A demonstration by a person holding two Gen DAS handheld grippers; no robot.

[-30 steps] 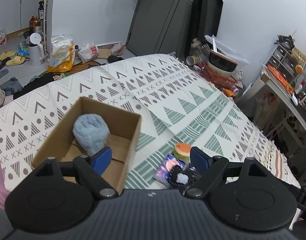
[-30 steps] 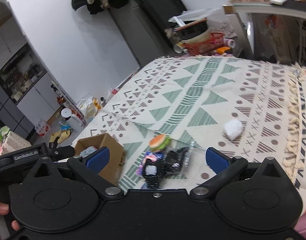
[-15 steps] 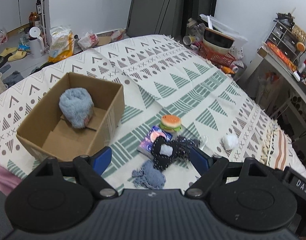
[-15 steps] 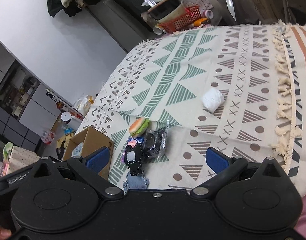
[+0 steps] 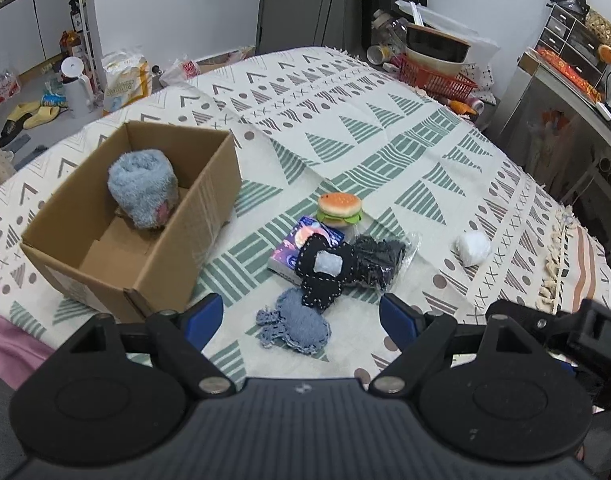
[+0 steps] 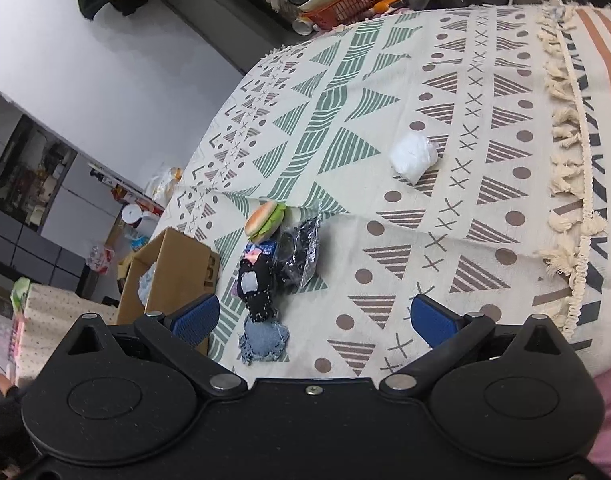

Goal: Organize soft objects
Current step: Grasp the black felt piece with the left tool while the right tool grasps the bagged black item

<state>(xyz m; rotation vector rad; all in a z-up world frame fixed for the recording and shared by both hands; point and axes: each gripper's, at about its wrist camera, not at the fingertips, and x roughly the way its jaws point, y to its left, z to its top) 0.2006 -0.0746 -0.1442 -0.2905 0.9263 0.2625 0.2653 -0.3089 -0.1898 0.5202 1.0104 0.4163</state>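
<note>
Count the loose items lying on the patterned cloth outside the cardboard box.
6: burger toy, purple packet, black stitched pouch, black item in clear bag, blue crocheted piece, and white wad apart to the right. Others may lie under the pile.

Black left tongs and right tongs, blue fingertip pads, silver pivot screws, pink clothing

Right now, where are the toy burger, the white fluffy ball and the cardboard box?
toy burger (image 5: 339,208): left wrist view, on its bun top.
white fluffy ball (image 6: 413,156): right wrist view, on its middle.
cardboard box (image 5: 209,204): left wrist view, on its right outer wall.
</note>
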